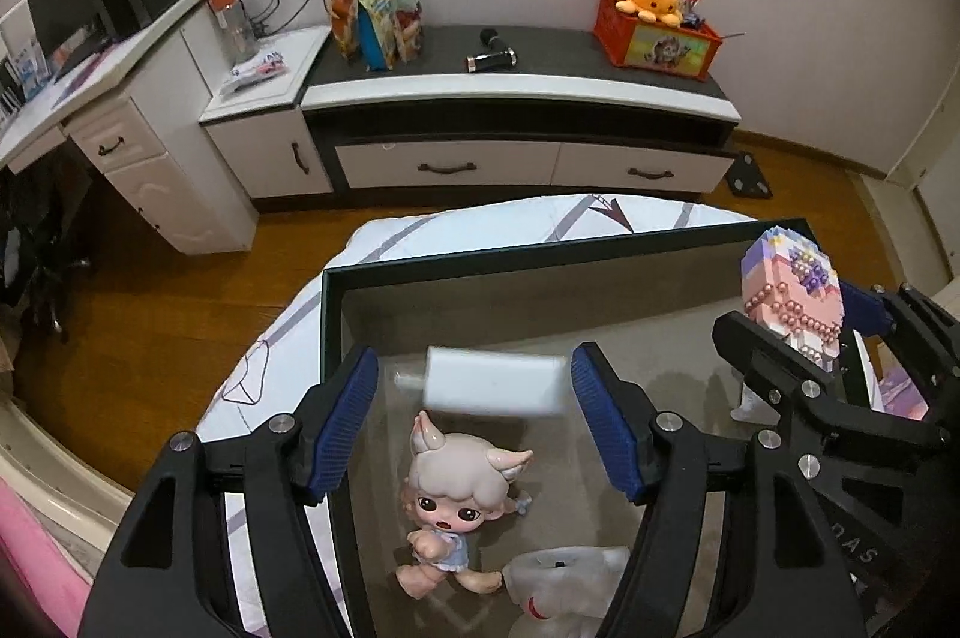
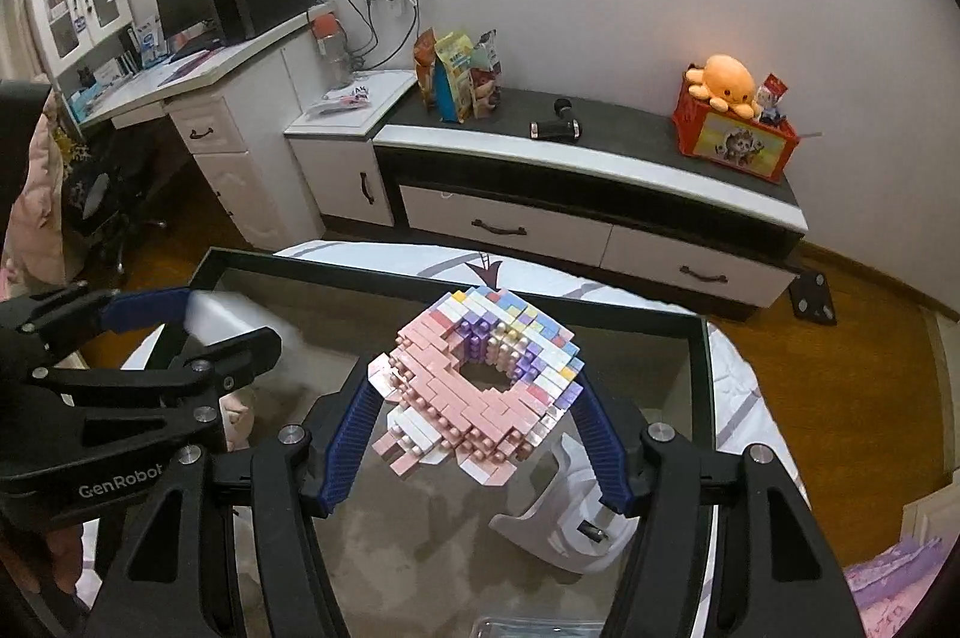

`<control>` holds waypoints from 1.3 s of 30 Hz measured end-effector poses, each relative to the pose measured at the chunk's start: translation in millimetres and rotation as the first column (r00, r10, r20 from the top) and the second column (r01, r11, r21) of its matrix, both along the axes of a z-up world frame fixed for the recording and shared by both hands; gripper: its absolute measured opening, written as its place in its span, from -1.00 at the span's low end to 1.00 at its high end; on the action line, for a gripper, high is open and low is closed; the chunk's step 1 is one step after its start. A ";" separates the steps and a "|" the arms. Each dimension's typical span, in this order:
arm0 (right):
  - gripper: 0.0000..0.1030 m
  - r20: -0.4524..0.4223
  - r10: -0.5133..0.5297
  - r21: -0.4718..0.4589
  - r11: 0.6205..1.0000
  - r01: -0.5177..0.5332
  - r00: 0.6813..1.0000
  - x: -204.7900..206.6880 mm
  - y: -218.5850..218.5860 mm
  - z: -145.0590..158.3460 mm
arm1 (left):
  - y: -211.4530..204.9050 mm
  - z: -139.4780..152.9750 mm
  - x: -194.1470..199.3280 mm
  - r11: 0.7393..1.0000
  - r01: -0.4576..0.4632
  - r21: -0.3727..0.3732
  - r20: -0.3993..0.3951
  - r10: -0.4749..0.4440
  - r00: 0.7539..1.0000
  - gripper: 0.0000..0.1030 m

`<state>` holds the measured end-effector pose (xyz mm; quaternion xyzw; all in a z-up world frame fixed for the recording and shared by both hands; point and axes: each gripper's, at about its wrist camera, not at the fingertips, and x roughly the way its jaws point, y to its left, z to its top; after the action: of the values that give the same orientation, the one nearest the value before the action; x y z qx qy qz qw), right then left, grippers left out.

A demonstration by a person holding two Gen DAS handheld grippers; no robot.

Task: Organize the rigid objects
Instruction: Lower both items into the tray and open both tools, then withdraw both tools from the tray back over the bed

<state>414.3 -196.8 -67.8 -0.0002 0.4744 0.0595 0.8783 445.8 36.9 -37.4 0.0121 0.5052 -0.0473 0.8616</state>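
A dark-rimmed shallow box (image 1: pixel 420 261) with a beige floor spreads beneath both claws, its far rim ahead; the right claw (image 2: pixel 474 434) grips a pink-and-purple brick-built ring (image 2: pixel 480 386) tilted hole-up, while the left claw (image 1: pixel 474 398), half-wide, flanks a blurred white rectangular block (image 1: pixel 492 380) lying crosswise, untouched.

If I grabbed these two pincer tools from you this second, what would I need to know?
Left gripper: jaws open over the dark tray; a white bottle is blurred between the pads, not pressed, apparently dropping.
Right gripper: shut on the pink brick model, held above the tray.
Done: the eared doll and a white figure already lie in the tray.
Left: lower the model in and release it.
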 end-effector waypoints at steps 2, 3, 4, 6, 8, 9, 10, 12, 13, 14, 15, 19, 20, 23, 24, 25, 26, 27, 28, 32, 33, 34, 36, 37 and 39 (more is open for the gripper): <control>0.27 -0.016 -0.010 0.010 1.000 0.011 1.000 2.5 -1.5 -1.7 | 1.8 2.3 -0.9 1.000 -0.005 0.002 0.008 0.005 1.000 0.39; 0.30 -0.020 -0.016 0.001 1.000 0.016 1.000 3.3 -1.5 -2.7 | 2.8 3.7 -1.5 1.000 -0.011 0.004 0.014 0.011 1.000 0.40; 0.33 -0.019 -0.019 -0.011 1.000 0.019 1.000 4.1 -1.1 -2.8 | 3.4 3.9 -1.9 1.000 -0.013 0.005 0.017 0.013 1.000 0.41; 0.50 -0.016 -0.021 -0.020 1.000 0.021 1.000 4.0 -1.4 -2.4 | 5.1 5.1 -2.6 1.000 -0.017 0.006 0.021 0.017 1.000 0.43; 0.54 -0.009 -0.023 -0.012 1.000 0.023 1.000 2.3 -1.7 0.4 | 7.5 5.7 -3.1 1.000 -0.025 0.009 0.023 0.024 0.999 0.44; 0.54 -0.003 -0.021 -0.006 1.000 0.021 1.000 1.4 -1.6 2.6 | 8.3 6.1 -3.6 1.000 -0.026 0.006 0.022 0.026 0.999 0.44; 0.54 0.001 -0.018 -0.003 1.000 0.018 1.000 0.1 -2.2 3.7 | 8.6 6.4 -3.7 1.000 -0.025 0.004 0.022 0.025 0.999 0.44; 0.54 0.011 -0.017 -0.003 1.000 0.017 1.000 -1.2 -3.0 6.2 | 8.8 7.6 -4.6 1.000 -0.024 0.004 0.028 0.024 0.999 0.44; 0.54 0.013 -0.020 -0.005 1.000 0.020 1.000 -1.7 -2.8 7.3 | 8.4 8.3 -4.7 1.000 -0.024 0.005 0.029 0.024 0.999 0.44; 0.54 0.014 -0.021 -0.005 1.000 0.021 1.000 -2.3 -2.7 7.8 | 8.1 8.9 -4.9 1.000 -0.022 0.007 0.031 0.022 0.999 0.44; 0.54 0.014 -0.021 -0.004 1.000 0.021 1.000 -2.4 -2.7 7.9 | 7.6 9.3 -5.2 1.000 -0.021 0.008 0.032 0.020 0.999 0.44; 0.54 0.019 -0.043 0.002 0.999 0.043 0.999 -4.8 -3.2 13.8 | 5.7 12.1 -6.7 0.999 -0.025 0.021 0.041 0.024 0.999 0.44; 0.54 0.027 -0.041 0.009 0.999 0.041 0.999 -6.6 -3.6 16.8 | 5.6 14.6 -8.4 0.999 -0.027 0.021 0.049 0.026 0.998 0.44; 0.54 0.068 -0.035 0.028 0.999 0.033 0.997 -16.8 -3.4 32.1 | 4.5 24.1 -15.9 1.000 -0.025 0.019 0.074 0.024 0.997 0.44; 0.54 0.086 -0.036 0.028 0.999 0.034 0.996 -21.0 -3.0 38.4 | 3.9 29.2 -19.6 0.999 -0.027 0.019 0.088 0.026 0.996 0.44; 0.54 0.111 -0.039 0.028 0.999 0.036 0.993 -26.4 -2.6 46.6 | 3.0 32.6 -21.4 0.999 -0.029 0.020 0.098 0.027 0.995 0.44; 0.54 0.139 -0.044 0.030 0.999 0.040 0.989 -32.9 -2.6 55.8 | 2.1 38.6 -26.1 0.999 -0.030 0.021 0.115 0.027 0.993 0.44; 0.54 0.159 -0.046 0.033 0.999 0.041 0.986 -37.4 -2.5 62.0 | 1.6 43.6 -30.2 0.999 -0.029 0.021 0.129 0.026 0.991 0.44; 0.54 0.196 -0.044 0.036 0.999 0.038 0.980 -47.7 -2.3 74.1 | 1.0 50.8 -35.9 0.999 -0.029 0.021 0.149 0.026 0.989 0.44; 0.56 0.313 -0.052 0.047 0.998 0.039 0.948 -83.8 -2.1 108.8 | -2.6 86.5 -71.1 0.999 -0.044 0.025 0.275 0.035 0.961 0.45; 0.58 0.341 -0.055 0.052 0.998 0.039 0.938 -94.4 -2.7 117.4 | -2.9 93.6 -80.0 0.999 -0.041 0.022 0.298 0.033 0.954 0.46; 0.59 0.379 -0.054 0.069 0.997 0.030 0.924 -109.1 -3.3 128.5 | -2.9 101.6 -90.4 0.999 -0.033 0.013 0.321 0.027 0.947 0.49; 0.59 0.419 -0.051 0.085 0.996 0.017 0.906 -128.2 -5.4 141.4 | -1.5 116.0 -110.6 1.000 -0.026 -0.006 0.361 0.026 0.932 0.52; 0.60 0.441 -0.050 0.087 0.996 0.013 0.896 -138.3 -6.0 148.7 | -1.7 123.0 -120.1 1.000 -0.027 -0.005 0.381 0.027 0.924 0.53; 0.60 0.485 -0.051 0.081 0.997 0.014 0.873 -159.7 -7.4 163.4 | 0.2 136.2 -141.0 0.999 -0.037 0.003 0.420 0.032 0.907 0.54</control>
<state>254.6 -204.2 95.6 0.0256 0.2356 0.0603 0.9696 304.7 37.1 98.8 0.0176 0.3088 -0.0257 0.9506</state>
